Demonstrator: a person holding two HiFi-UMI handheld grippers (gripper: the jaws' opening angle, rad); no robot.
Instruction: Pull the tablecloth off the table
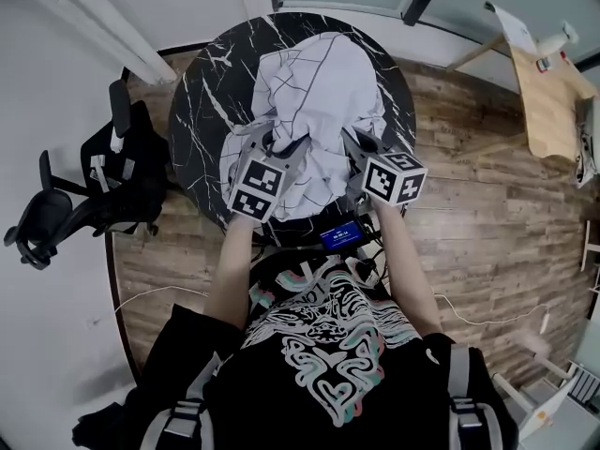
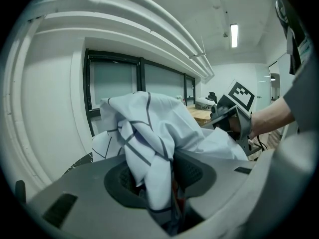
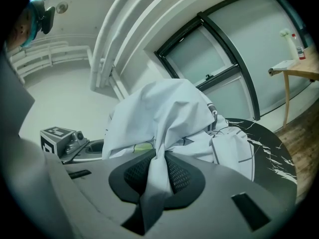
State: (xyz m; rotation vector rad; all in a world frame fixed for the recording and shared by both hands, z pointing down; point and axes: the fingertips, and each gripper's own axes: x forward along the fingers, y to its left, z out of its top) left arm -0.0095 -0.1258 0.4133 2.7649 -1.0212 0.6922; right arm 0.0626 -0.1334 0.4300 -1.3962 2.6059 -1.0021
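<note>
You have both grippers on the tablecloth (image 1: pixel 317 101). Left gripper (image 2: pixel 158 180): jaws clamped on a bunched fold of the white, dark-lined cloth, with fabric wedged between the pads and spilling up over them. Right gripper (image 3: pixel 158 176): same deal, jaws pinched on a twisted strip of cloth that runs down through the gap. In the head view the two sit side by side above the near edge of the table (image 1: pixel 199 92), left one toward its near-left, right one toward its near-right. Both point away from you and a little downward.

The cloth is crumpled into a tall heap. It is raised off the top at the near edge where you hold it, and the rest lies across the middle and reaches toward the far edge. The round black marble-pattern top shows bare along its left edge, with a narrower strip bare on the right edge.

A black office chair (image 1: pixel 75 209) stands on the wood floor (image 1: pixel 469 214) left of the table, apart from it. A light wooden desk (image 1: pixel 548 101) sits beyond the table's right side, well apart.
</note>
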